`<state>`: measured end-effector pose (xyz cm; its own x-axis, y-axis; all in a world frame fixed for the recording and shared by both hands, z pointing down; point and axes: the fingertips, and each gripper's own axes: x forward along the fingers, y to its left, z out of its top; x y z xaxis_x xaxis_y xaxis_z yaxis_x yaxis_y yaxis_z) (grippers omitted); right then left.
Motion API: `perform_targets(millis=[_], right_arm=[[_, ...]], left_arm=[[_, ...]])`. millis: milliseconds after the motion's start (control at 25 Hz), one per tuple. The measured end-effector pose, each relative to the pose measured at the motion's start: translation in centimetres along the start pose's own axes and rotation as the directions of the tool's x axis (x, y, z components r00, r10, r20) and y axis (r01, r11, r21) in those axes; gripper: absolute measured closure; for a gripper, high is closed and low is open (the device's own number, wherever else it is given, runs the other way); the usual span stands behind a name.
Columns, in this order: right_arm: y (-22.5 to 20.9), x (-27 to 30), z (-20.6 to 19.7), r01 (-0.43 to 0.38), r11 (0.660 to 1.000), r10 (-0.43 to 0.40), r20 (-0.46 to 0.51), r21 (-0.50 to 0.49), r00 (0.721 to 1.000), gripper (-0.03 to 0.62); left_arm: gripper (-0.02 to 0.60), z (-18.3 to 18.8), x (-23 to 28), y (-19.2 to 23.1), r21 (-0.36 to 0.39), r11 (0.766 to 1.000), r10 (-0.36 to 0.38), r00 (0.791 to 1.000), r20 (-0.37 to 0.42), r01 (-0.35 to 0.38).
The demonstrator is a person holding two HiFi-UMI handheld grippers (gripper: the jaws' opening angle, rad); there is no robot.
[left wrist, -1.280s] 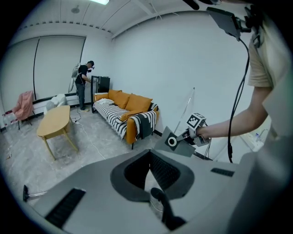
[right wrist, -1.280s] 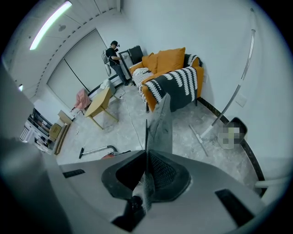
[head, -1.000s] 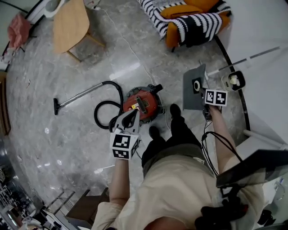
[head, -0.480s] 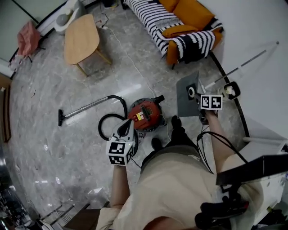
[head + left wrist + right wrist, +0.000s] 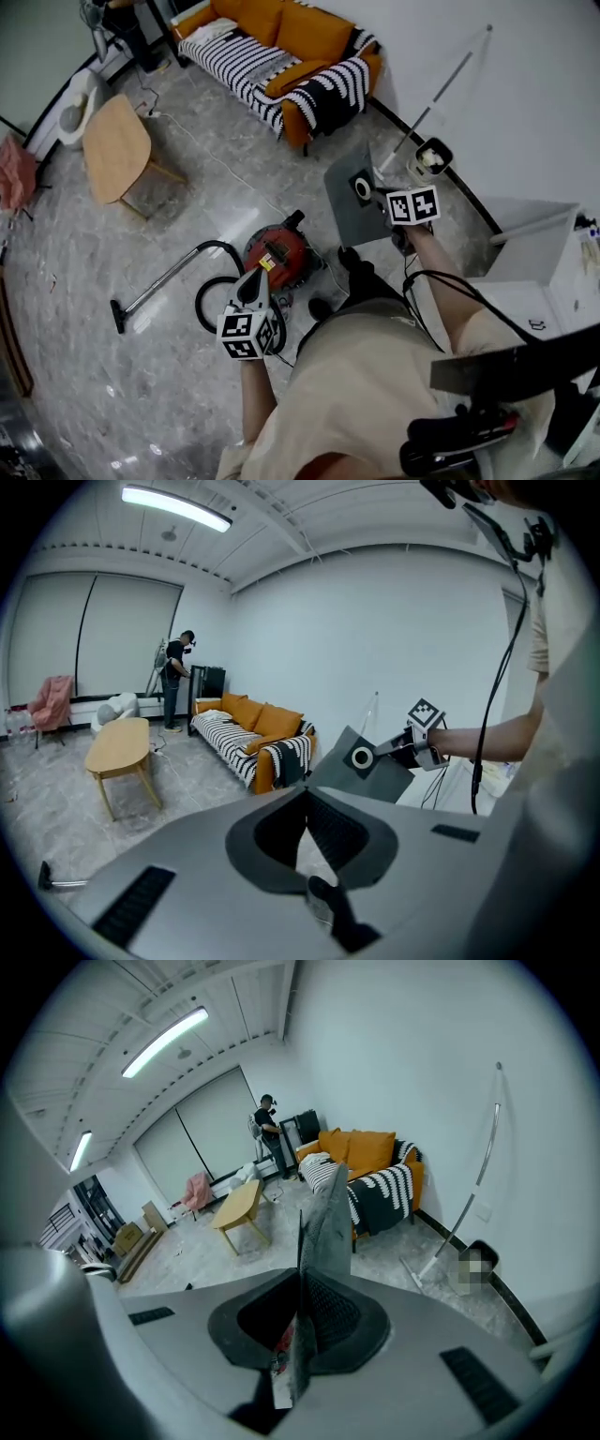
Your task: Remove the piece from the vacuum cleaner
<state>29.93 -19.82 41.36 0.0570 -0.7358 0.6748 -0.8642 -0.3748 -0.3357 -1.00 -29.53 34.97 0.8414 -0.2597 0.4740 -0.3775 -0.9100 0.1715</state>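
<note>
The red vacuum cleaner (image 5: 277,253) sits on the marble floor, its black hose (image 5: 208,286) looping to the left. My right gripper (image 5: 382,200) is shut on a flat grey piece (image 5: 352,208) with a white ring (image 5: 363,189), held in the air to the right of the vacuum. The right gripper view shows this piece (image 5: 325,1222) edge-on, clamped in the right gripper (image 5: 300,1309). My left gripper (image 5: 257,276) hovers at the vacuum's near edge, shut and empty. In the left gripper view the left gripper (image 5: 305,794) faces the grey piece (image 5: 370,772).
An orange sofa with a striped blanket (image 5: 281,58) stands along the far wall. A wooden coffee table (image 5: 114,148) is at the left. A white bin (image 5: 429,157) and a leaning pole stand near the wall, a white cabinet (image 5: 553,255) at right. A person (image 5: 175,679) stands far back.
My right gripper has lifted the grey piece higher, away from the vacuum. My left gripper has drawn back from over the vacuum's top to its near edge.
</note>
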Motion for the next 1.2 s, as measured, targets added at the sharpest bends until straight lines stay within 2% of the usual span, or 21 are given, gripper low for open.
perform_targets(millis=[200,360,520,720,880,1040,1200], right_arm=[[-1.9,-3.7,-1.2,0.019,0.999,-0.020,0.032,0.034,0.999,0.566],[-3.1,-5.4,-1.9,0.013,0.998,-0.017,0.061,0.059,0.998,0.566],[-3.9,-6.8,-2.8,-0.019,0.999,0.015,0.073,0.044,0.997,0.566],[-6.4,-9.3,-5.4,-0.078,0.995,0.074,0.066,0.068,0.995,0.566],[-9.5,-11.1,-7.7,-0.106,0.988,0.100,0.060,0.110,0.993,0.566],[-13.3,-13.8,-9.6,-0.111,0.986,0.105,0.052,0.124,0.993,0.566],[-18.3,-16.6,-11.8,-0.108,0.982,0.101,0.056,0.155,0.993,0.566]], left_arm=[[0.578,1.3,1.4,-2.5,0.049,0.997,-0.051,0.999,0.001,0.051],[0.578,2.5,1.9,-4.2,0.093,0.994,-0.059,0.998,0.003,0.059],[0.578,3.0,2.5,-6.9,0.125,0.990,-0.059,0.998,-0.008,0.060],[0.578,2.6,4.0,-12.7,0.148,0.986,-0.078,0.996,-0.036,0.083],[0.578,1.4,4.7,-16.8,0.129,0.988,-0.078,0.995,-0.060,0.085],[0.578,0.3,6.2,-21.6,0.114,0.988,-0.090,0.992,-0.088,0.099],[0.578,-0.2,8.4,-27.2,0.134,0.983,-0.116,0.989,-0.096,0.128]])
